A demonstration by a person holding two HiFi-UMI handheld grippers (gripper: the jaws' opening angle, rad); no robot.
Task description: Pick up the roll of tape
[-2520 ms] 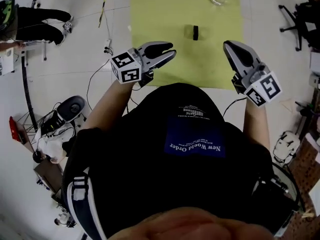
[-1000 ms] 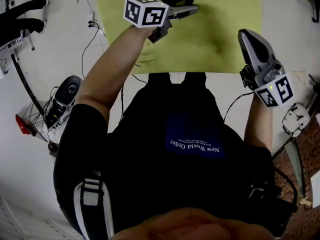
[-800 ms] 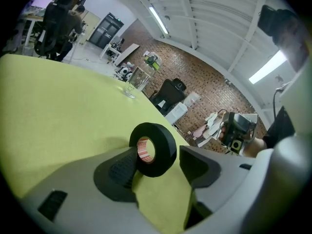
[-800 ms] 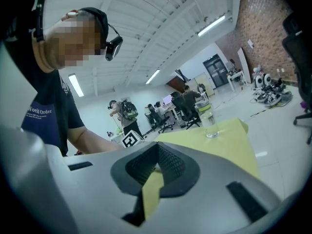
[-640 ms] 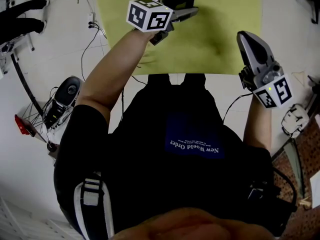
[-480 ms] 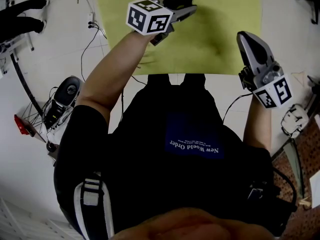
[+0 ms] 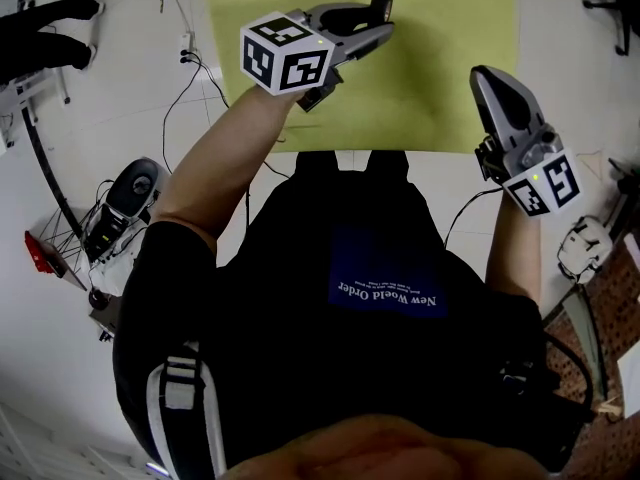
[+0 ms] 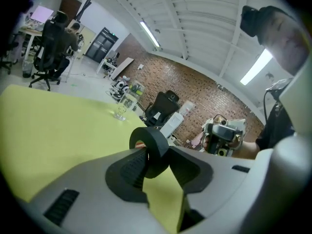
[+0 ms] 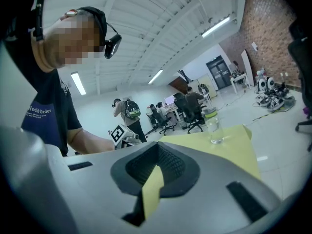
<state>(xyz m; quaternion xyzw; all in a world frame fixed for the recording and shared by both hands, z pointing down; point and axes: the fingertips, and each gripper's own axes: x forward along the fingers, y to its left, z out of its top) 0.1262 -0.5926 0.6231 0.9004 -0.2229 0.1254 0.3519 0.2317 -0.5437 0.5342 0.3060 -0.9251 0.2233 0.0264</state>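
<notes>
The roll of tape [image 7: 381,4] is black and stands on edge between the jaws of my left gripper [image 7: 377,24], raised above the yellow-green mat [image 7: 440,58]. In the left gripper view the roll of tape [image 8: 155,141] sticks up from between the pads; the left gripper [image 8: 157,156] is closing, with both pads pressing on the roll. My right gripper [image 7: 481,74] hangs over the mat's near right corner, jaws together and empty. In its own view the right gripper [image 9: 157,149] shows its tips meeting above the mat [image 9: 229,147].
A drinking glass [image 8: 121,112] stands at the mat's far end, also visible as the glass [image 9: 213,129] in the right gripper view. Cables [image 7: 190,48] and a dark device [image 7: 130,193] lie on the white floor at left. Office chairs and people are far behind.
The left gripper's jaws have come together on the tape roll and it has risen off the mat with the roll. The right gripper has stayed in place.
</notes>
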